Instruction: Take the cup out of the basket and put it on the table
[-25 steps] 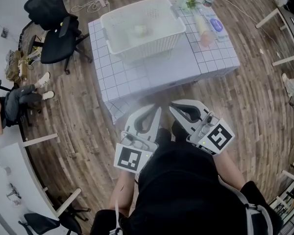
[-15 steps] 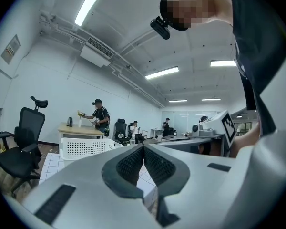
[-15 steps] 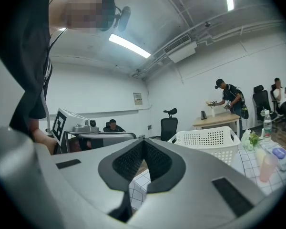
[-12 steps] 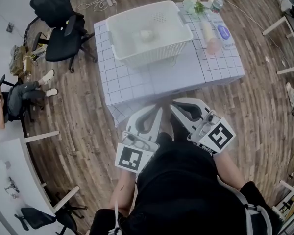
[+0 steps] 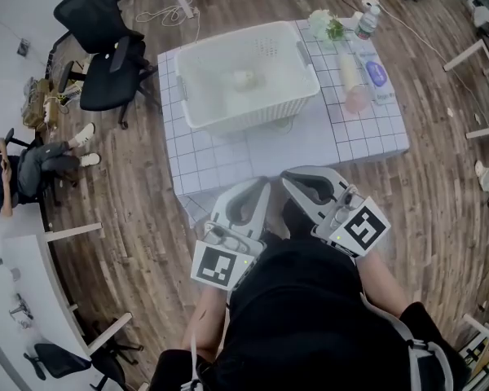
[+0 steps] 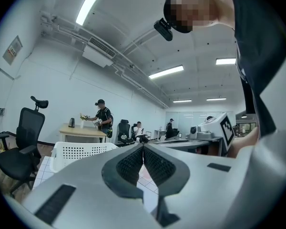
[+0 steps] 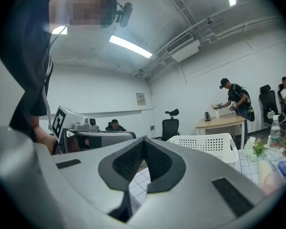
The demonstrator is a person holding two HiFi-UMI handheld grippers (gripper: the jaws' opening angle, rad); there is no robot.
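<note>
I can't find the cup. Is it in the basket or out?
In: the pale cup sits inside the white basket on the table.

The head view looks steeply down from above the person, with the left gripper (image 5: 263, 184) and right gripper (image 5: 288, 177) close below and the table (image 5: 367, 137) and white basket (image 5: 248, 114) farther out; each gripper view sits low behind its own jaws, facing level over the table's near edge. All three share the basket and gridded tabletop; each gripper view also catches the other gripper beside it.

White basket (image 5: 246, 114), white table (image 5: 297, 142) gridded blue, brown plank floor (image 5: 130, 190).
</note>
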